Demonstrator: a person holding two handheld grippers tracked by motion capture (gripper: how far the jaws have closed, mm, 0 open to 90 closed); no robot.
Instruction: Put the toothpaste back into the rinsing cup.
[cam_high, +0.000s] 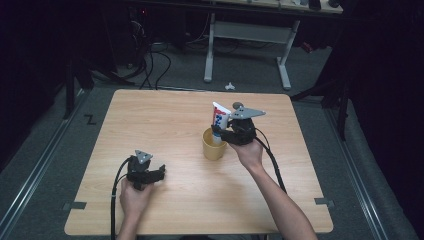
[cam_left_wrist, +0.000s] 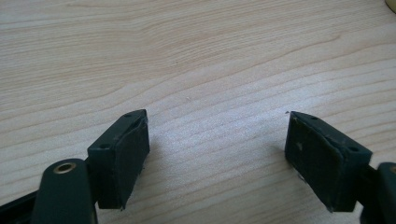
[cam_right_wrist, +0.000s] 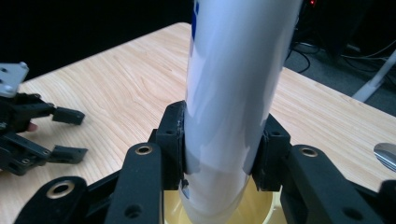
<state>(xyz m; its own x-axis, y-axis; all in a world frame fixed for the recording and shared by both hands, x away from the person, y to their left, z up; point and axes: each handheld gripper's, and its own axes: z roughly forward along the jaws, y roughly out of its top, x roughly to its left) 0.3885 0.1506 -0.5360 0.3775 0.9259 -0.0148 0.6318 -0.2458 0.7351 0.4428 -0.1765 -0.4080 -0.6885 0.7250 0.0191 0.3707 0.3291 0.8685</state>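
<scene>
My right gripper (cam_high: 226, 131) is shut on a white toothpaste tube (cam_high: 219, 119) with blue and red print, held upright over a yellow cup (cam_high: 214, 145) near the table's middle. The tube's lower end dips into the cup's mouth. In the right gripper view the pads (cam_right_wrist: 172, 142) press both sides of the white tube (cam_right_wrist: 233, 93), with the cup's rim (cam_right_wrist: 264, 213) just below. My left gripper (cam_high: 161, 172) rests low near the front left of the table, open and empty. In the left gripper view the left gripper (cam_left_wrist: 217, 154) has bare wood between its jaws.
The light wooden table (cam_high: 165, 120) has bare surface all around the cup. Beyond its far edge stand a white desk frame (cam_high: 247, 35) and loose cables on the dark floor. The left gripper (cam_right_wrist: 42, 133) shows at the left of the right gripper view.
</scene>
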